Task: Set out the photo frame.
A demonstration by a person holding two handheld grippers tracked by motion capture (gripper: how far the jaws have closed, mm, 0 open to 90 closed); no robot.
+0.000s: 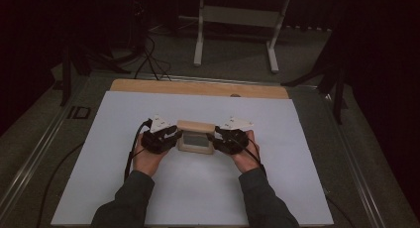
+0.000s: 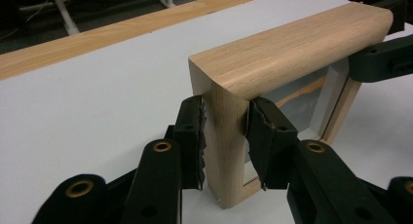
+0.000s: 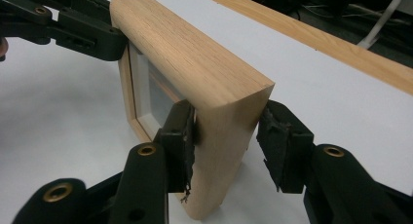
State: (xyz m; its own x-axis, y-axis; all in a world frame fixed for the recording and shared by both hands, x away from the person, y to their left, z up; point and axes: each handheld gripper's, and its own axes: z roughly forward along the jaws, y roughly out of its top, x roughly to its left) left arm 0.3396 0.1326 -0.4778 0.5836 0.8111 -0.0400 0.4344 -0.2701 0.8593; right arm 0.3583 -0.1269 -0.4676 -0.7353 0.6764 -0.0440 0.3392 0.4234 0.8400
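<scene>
A light wooden picture frame (image 1: 195, 138) stands upright on the white sheet (image 1: 198, 198), its glass facing the person. My left gripper (image 1: 177, 135) holds the frame's left post. In the left gripper view both pads (image 2: 195, 136) press on the post of the frame (image 2: 292, 44), one on each face. My right gripper (image 1: 214, 136) straddles the right post. In the right gripper view the front pad (image 3: 182, 136) touches the frame (image 3: 185, 48), while the back pad stands a sliver off the wood. Each gripper view also shows the other gripper's jaw at the frame's far end.
The white sheet covers most of a wooden tabletop, whose bare strip (image 1: 198, 87) runs along the far edge. Beyond it, on the dark floor, stand a white table base (image 1: 235, 20) and some cables (image 1: 148, 59). Metal rails flank the table.
</scene>
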